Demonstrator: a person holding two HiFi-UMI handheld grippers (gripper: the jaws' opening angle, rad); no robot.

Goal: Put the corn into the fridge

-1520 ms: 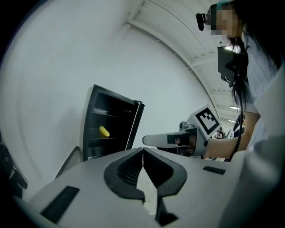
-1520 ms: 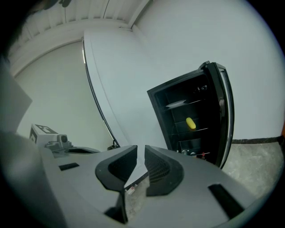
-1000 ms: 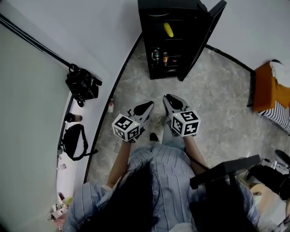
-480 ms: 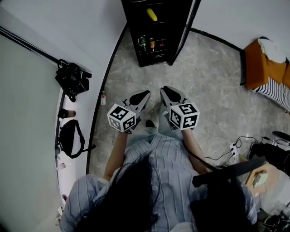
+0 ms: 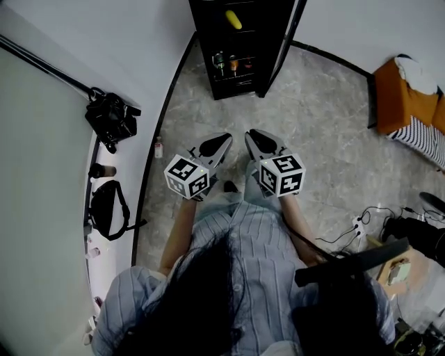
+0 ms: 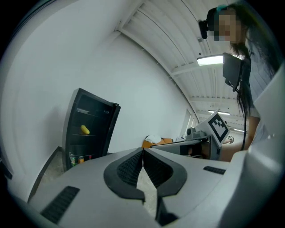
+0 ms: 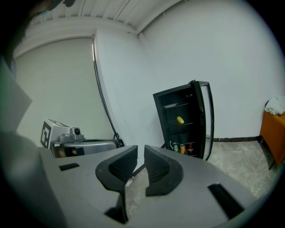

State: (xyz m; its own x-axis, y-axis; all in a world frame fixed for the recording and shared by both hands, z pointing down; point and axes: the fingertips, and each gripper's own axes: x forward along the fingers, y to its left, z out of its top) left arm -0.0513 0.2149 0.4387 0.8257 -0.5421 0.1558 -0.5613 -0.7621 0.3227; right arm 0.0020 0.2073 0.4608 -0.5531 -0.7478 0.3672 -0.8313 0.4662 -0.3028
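The corn (image 5: 233, 20) lies shelved in the fridge (image 5: 203, 49) at 12 o'clock. The left claw (image 5: 225, 138) and right claw (image 5: 251, 134) are closed, empty — the open door (image 5: 284, 38) risks leaking cold.

The corn (image 5: 233, 19) is yellow, the fridge (image 5: 208, 49) black, the shirt (image 5: 257, 257) blue-striped.

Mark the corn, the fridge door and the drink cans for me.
corn (image 7: 180, 120), right gripper view, middle of the cob
fridge door (image 5: 281, 49), head view, its open edge
drink cans (image 5: 233, 65), head view, middle of the row
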